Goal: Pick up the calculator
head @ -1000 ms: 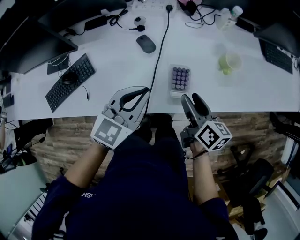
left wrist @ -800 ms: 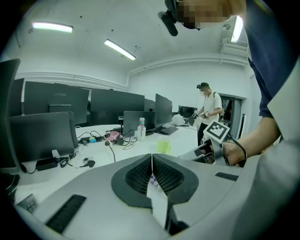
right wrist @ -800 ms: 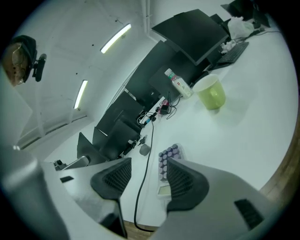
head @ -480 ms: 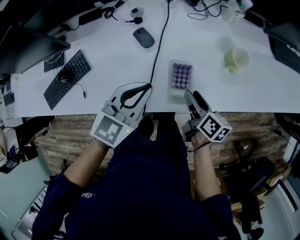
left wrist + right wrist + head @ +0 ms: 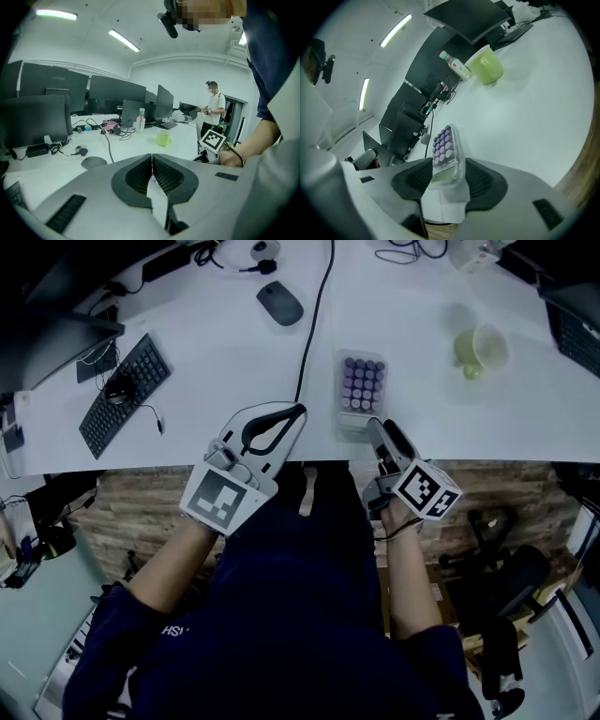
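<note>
One calculator [image 5: 361, 388], clear-cased with purple keys, is lying flat on the white desk [image 5: 216, 362], close to its near edge and a little right of the middle in the head view. Its near end is sitting between the two jaws of the right gripper [image 5: 380, 427], which is reaching in from 6 o'clock. Those jaws are standing wide and are closing. The right gripper view is showing a dark pad on either side of the case, neither one pressing on it yet, so nothing is being gripped.

The left gripper [image 5: 300, 411] is hovering over the desk edge at 8 o'clock from the calculator. Its jaws are meeting tip to tip and are holding nothing.

A black cable [image 5: 314, 320] is running up the desk just left of the calculator, toward 12 o'clock. A dark mouse [image 5: 280, 304] is resting at 11 o'clock, a black keyboard [image 5: 127, 395] is lying well apart at 9 o'clock, and a green cup [image 5: 483, 348] is standing at 2 o'clock.
</note>
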A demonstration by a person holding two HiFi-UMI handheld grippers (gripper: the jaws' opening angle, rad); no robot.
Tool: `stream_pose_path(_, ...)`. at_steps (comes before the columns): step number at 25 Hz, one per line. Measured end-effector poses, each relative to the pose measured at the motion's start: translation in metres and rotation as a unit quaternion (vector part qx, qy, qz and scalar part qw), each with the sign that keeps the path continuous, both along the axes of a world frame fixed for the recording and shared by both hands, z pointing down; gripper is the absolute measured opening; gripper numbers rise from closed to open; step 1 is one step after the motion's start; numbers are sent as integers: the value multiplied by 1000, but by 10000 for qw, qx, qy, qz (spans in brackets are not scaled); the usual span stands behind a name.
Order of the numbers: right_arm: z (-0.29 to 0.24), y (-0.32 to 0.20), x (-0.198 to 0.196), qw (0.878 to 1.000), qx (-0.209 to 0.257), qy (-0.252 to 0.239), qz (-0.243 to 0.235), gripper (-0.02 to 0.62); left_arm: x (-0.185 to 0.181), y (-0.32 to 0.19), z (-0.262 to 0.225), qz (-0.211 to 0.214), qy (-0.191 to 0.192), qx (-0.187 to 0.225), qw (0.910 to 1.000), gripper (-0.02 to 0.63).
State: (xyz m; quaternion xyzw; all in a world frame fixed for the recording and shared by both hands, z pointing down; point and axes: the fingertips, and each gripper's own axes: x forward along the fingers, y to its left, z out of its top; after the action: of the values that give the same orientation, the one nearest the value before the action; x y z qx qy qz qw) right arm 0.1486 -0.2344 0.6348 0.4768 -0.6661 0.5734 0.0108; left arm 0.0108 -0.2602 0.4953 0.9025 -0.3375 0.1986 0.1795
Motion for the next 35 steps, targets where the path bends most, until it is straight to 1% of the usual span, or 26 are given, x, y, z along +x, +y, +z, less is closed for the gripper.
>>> stream_pose_path(3, 6, 4, 2, 9998, -128, -70, 103, 216, 1, 2, 6, 17, 3, -49, 10000, 32)
stream_pose_path(16, 17, 13, -1, 9971, -379, -546, 365, 182, 1, 9, 21, -30, 21, -195, 9998, 32)
stream_pose_path(18, 17, 13, -2, 9960, -396, -681, 421, 176, 1, 10, 21, -38, 25, -186, 9998, 32)
stream_pose_path(20, 16, 11, -4, 9935, -402, -931, 517, 162, 0, 12, 22, -51, 25, -185, 9998, 32)
stream_pose_path(21, 17, 12, -3, 9915, -501, -1023, 622, 149, 0, 12, 22, -61, 22, -193, 9998, 32)
stream_pose_path(23, 24, 19, 4, 9868, -864, -1048, 886, 146, -2, 14, 23, -84, 14, -207, 9998, 32)
stream_pose_path(27, 26, 17, 7, 9837, -900, -1215, 975, 138, -5, 16, 25, -126, -9, -230, 9997, 32)
stream_pose_path(30, 29, 19, 5, 9816, -1106, -1190, 1002, 107, -5, 17, 26, -150, -12, -249, 9996, 32)
stream_pose_path(35, 30, 18, 1, 9779, -1312, -1203, 1093, 103, -8, 19, 26, -183, -34, -240, 9995, 32)
